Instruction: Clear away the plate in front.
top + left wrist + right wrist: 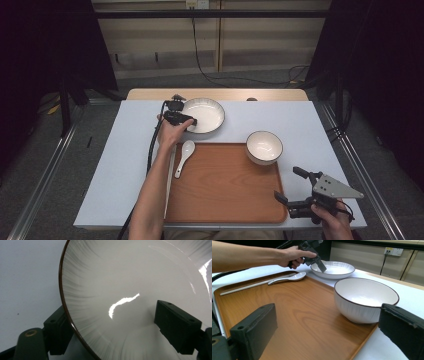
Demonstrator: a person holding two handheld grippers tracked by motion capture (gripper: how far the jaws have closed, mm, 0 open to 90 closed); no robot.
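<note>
A shallow white plate with a dark rim lies on the white table behind the wooden tray. My left gripper reaches over the plate's near-left rim. In the left gripper view the plate is close up, and the left gripper stands open astride the rim, one jaw outside it and one over the inside. My right gripper is open and holds nothing by the tray's front right corner. Seen from the right gripper, the left gripper dips into the plate.
A white bowl sits at the tray's far right corner. A white spoon and pale chopsticks lie along the tray's left side. Bare white table stretches to the right.
</note>
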